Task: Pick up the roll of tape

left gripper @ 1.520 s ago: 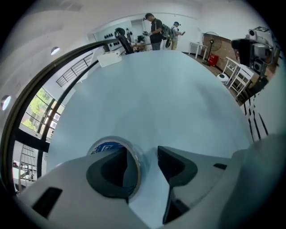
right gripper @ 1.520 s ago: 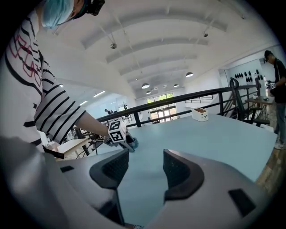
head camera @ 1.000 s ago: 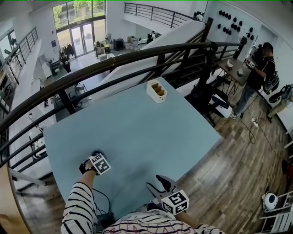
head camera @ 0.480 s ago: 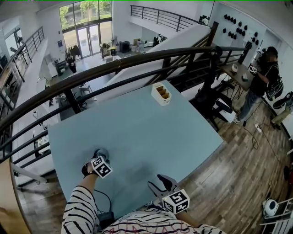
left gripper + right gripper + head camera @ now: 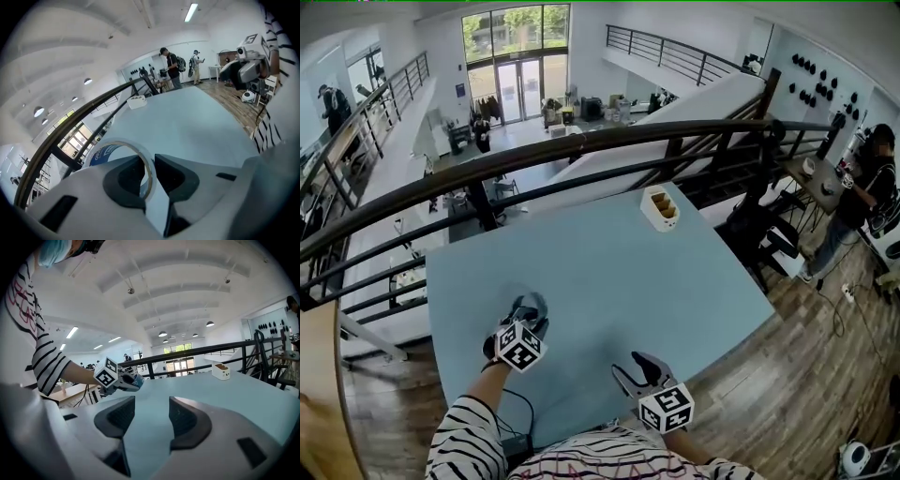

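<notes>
Left gripper (image 5: pixel 531 307) pinches the wall of a thin, pale, blue-printed tape ring (image 5: pixel 105 152), hole axis along its jaws; right gripper (image 5: pixel 151 414) gapes empty.

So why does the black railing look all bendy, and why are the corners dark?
Head view: the wide lens bows the black metal railing into an arc; it is probably straight. Left gripper view: a wide lens leaves black corners, and the white roll of tape with a blue label looks huge, right by the camera. Right gripper view: dark corners too.
</notes>
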Tool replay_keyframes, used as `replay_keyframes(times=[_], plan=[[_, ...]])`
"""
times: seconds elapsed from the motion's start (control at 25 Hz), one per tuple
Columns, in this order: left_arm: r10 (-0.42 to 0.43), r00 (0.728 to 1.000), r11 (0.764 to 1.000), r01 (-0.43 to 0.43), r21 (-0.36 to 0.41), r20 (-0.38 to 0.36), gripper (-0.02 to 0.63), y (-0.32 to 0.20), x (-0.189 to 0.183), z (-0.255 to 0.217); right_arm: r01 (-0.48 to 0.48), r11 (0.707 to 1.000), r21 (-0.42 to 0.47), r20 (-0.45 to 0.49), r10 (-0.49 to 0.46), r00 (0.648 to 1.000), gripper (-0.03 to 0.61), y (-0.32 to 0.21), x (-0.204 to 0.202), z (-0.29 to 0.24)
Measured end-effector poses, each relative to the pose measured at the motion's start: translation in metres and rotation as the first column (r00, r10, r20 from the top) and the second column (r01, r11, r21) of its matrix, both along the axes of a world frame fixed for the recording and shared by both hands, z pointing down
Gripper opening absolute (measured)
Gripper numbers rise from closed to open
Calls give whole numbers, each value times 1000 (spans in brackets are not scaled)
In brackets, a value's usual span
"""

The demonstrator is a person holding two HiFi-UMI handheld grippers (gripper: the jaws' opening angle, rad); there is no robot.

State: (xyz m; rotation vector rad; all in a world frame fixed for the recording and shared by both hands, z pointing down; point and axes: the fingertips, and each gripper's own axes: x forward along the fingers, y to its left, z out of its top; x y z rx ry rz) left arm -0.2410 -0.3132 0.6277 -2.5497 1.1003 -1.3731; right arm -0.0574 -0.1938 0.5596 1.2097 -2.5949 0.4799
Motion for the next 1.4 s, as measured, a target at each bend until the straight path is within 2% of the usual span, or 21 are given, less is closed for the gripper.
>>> replay_keyframes(times=[0.28,0.64,1.08,1.24,1.4], plan=[[-48,988,988,69,139,-150,84,26,10,-59,15,999,45,-3,-15,1000,238,-24,-2,-12],[-109,960,951,176,253,-258,84,65,-1,-107,98,990,101,4,-99,995,238,-47,-29,-32],[-215,911,892,331,309,-353,84,105,-36,-139,192,969,153,-3,-194,981,223,-58,-72,-50],[-249,892,868,378,321,-378,84,118,-48,-143,209,963,170,-8,-210,978,178,-59,-84,-52],[-266,880,856,403,323,-392,84,127,-52,-144,214,959,186,-16,-215,977,114,-59,-91,-54]])
